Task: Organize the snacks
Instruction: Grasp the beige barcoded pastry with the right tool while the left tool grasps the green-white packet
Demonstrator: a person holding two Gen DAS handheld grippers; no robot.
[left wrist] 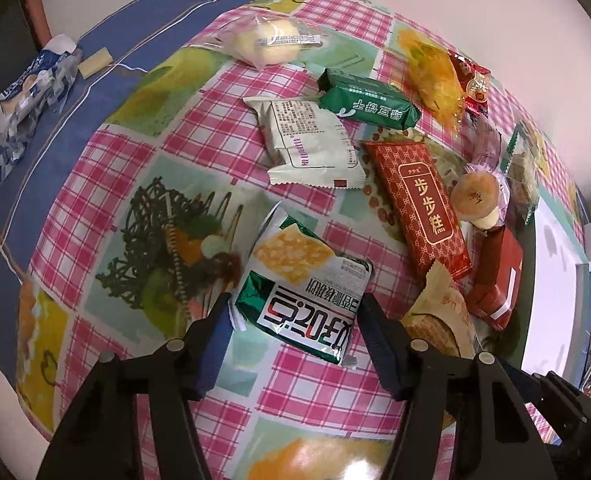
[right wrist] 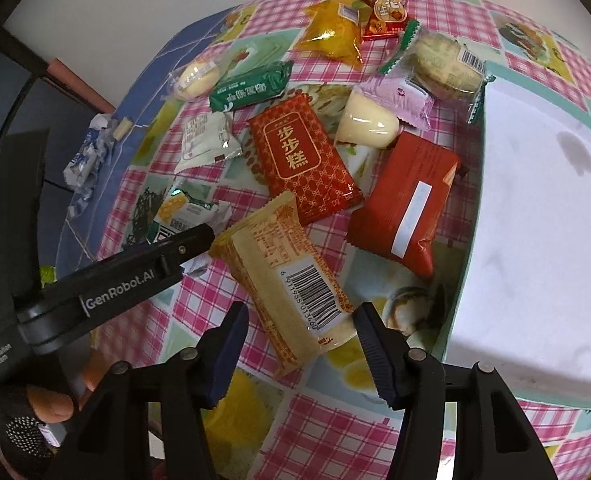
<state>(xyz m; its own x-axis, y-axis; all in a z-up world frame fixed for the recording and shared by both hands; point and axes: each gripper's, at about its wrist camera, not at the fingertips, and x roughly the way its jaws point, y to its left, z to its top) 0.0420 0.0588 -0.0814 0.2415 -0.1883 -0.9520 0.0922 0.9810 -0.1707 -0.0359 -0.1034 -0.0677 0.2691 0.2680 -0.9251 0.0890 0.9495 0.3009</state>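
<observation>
- The left hand-held gripper points down at the green pack, which lies flat on the tabletop right between its two fingers.
- Its jaws are partly closed around the pack. The blue pads sit at the pack's two side edges, but I cannot tell if they press on it yet.
- The green pack's long side runs away from this hand, toward the far end, so the fingers cross its short way.
- The right hand-held gripper hangs over the tan bar. The bar lies slanted, from far left to near right, and its near end pokes in between the half-open fingers. They do not seem to touch it.
- The white box lies to the right, nearer the right hand.
- The left tool's arm reads "GenRobot.AI".
- The red pack has gold Chinese letters.
- The tan bar has a barcode.
</observation>
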